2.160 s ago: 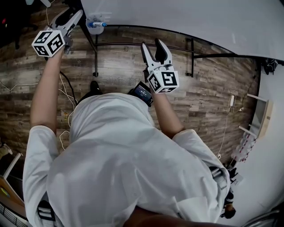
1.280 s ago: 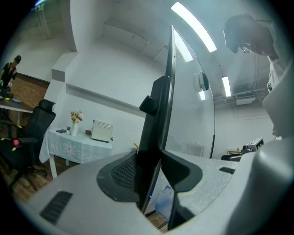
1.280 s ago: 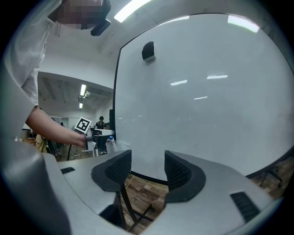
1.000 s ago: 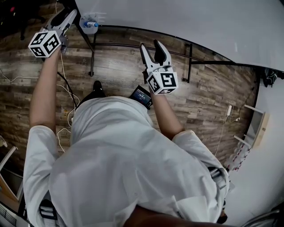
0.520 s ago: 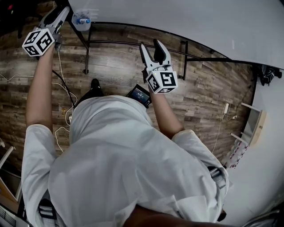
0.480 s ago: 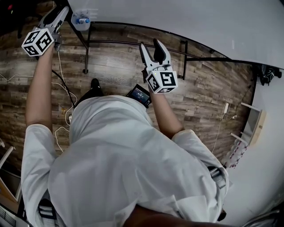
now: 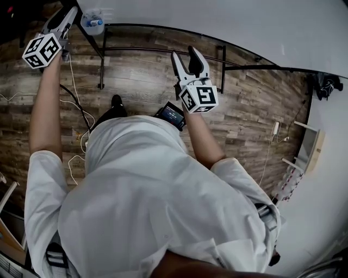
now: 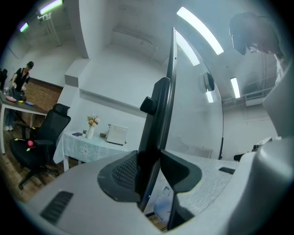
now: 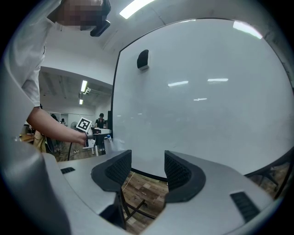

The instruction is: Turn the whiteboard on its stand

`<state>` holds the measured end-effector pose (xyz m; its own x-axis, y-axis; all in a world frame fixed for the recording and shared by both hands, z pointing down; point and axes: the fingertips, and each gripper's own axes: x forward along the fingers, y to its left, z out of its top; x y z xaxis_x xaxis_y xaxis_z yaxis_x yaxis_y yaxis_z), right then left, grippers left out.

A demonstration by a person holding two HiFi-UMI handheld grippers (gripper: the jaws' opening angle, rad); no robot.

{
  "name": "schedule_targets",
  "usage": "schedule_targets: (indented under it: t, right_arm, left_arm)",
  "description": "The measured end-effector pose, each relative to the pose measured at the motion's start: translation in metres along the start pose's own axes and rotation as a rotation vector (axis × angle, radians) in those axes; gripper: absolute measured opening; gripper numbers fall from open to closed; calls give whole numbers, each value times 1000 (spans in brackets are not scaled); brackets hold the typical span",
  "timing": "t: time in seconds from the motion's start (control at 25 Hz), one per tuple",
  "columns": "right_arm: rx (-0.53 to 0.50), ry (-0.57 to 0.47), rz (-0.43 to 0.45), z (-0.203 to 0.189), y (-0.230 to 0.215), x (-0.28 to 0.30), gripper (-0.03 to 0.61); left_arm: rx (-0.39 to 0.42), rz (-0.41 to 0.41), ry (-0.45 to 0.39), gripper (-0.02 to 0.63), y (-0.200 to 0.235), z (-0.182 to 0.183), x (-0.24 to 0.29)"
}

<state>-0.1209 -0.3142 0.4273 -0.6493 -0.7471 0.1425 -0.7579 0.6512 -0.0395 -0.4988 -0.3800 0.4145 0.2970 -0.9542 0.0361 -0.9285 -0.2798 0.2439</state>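
Observation:
The whiteboard [image 7: 217, 21] is a large white panel in a black frame, filling the top of the head view above its black stand [image 7: 163, 51]. My left gripper [image 7: 66, 13] is at the board's left edge. In the left gripper view the black edge frame [image 8: 158, 114] runs upright between the jaws, and both pads press on it as they close a little more. My right gripper [image 7: 186, 58] hovers in front of the board's middle, open, with nothing between its fingers. In the right gripper view the board face [image 9: 197, 92] lies ahead of the open right gripper [image 9: 148, 172].
A small clear tray with a blue-capped marker [image 7: 91, 21] hangs by the board's left edge. Cables [image 7: 76, 108] trail over the wooden floor on the left. White shelves [image 7: 310, 146] stand at the right. A black office chair [image 8: 41, 137] and a cloth-covered table [image 8: 87, 142] are beyond the board.
My left gripper has moved up and to the left with the board's edge, and the tray and stand have shifted left with it. The right gripper has barely moved.

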Motion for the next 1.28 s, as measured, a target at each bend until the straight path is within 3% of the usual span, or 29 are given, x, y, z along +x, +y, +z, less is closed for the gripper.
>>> schedule_targets:
  t: [0.44, 0.64, 0.88, 1.0, 1.28]
  right_arm:
    - [-13, -8, -16, 10, 51, 8, 222]
    - [-13, -9, -41, 9, 55, -1, 221]
    - [-24, -28, -56, 13, 63, -26, 221]
    - [-39, -48, -47, 18, 61, -43, 211]
    - [-74, -89, -55, 20, 43, -111, 160]
  left_arm:
    - [50, 18, -17, 153, 23, 16, -28]
    - [104, 6, -59, 153, 4, 34, -59]
    - [162, 16, -97, 153, -55, 38, -103]
    - [179, -19, -81, 135, -100, 20, -119]
    - [125, -94, -23, 103, -209, -35, -149]
